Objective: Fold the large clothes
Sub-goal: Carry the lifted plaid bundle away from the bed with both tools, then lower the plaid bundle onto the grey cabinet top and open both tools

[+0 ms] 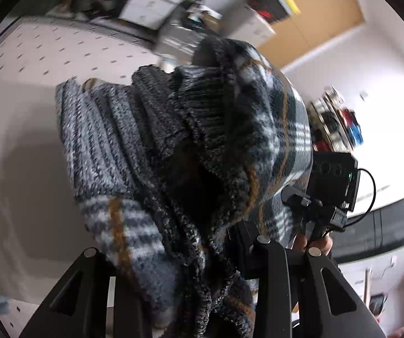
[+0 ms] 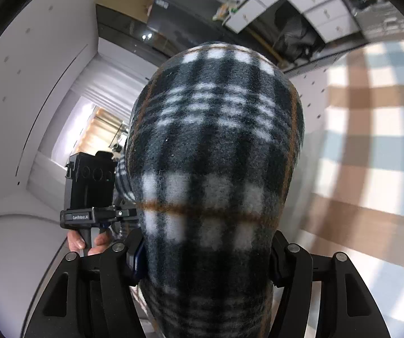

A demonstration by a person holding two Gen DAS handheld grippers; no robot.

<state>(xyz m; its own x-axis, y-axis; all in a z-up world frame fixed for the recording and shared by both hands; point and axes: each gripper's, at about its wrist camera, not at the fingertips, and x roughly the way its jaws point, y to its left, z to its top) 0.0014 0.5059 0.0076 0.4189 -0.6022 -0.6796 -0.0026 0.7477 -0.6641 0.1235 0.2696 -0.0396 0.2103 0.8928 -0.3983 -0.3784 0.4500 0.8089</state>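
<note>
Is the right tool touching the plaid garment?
Touching. The right wrist view shows the plaid garment bulging between the right tool's pads, pinched on both sides.

Dark plaid fleece garment, white checks, tan lines

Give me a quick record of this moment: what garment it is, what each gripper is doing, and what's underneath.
garment: dark plaid fleece jacket with a knit collar, bunched and lifted
left gripper: shut on the jacket
right gripper: shut on a thick fold of the jacket
hand: holds the left gripper's handle
surface: white table; a checked cloth lies beside it
</note>
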